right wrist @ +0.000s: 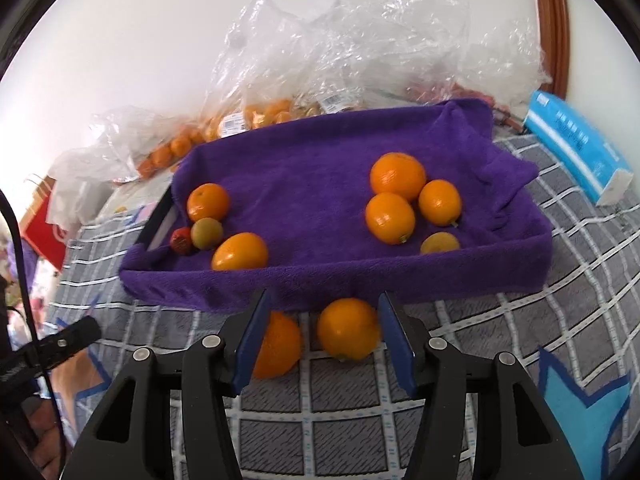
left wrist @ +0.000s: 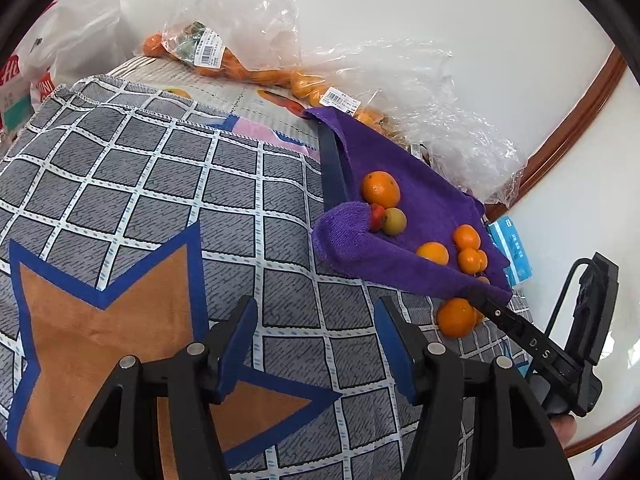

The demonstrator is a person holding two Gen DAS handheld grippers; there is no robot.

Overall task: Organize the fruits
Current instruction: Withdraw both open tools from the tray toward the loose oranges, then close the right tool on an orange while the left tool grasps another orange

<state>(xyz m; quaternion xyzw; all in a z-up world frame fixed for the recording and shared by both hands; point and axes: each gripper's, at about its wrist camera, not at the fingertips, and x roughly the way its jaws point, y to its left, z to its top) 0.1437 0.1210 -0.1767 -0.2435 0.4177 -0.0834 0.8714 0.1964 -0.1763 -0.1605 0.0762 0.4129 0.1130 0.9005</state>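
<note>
Grey checked cloth (right wrist: pixel 460 344) covers the worktop, where a round orange fruit (right wrist: pixel 349 334) lies directly ahead of the right gripper (right wrist: pixel 324 340), between its wide-open fingers, just short of the purple towel-lined tray (right wrist: pixel 360 280). Farther off, the left gripper (left wrist: pixel 316 344) gapes wide and empty.

Bright daylight, fisheye-bent edges, slight blur in right view

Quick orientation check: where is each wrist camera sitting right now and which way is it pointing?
Left wrist: above the checked cloth, facing the purple-lined tray from its end; open left gripper, right gripper at right.
Right wrist: low before the tray's long side; open right gripper flanks an orange.
Shared: tray, oranges, plastic bags.
</note>
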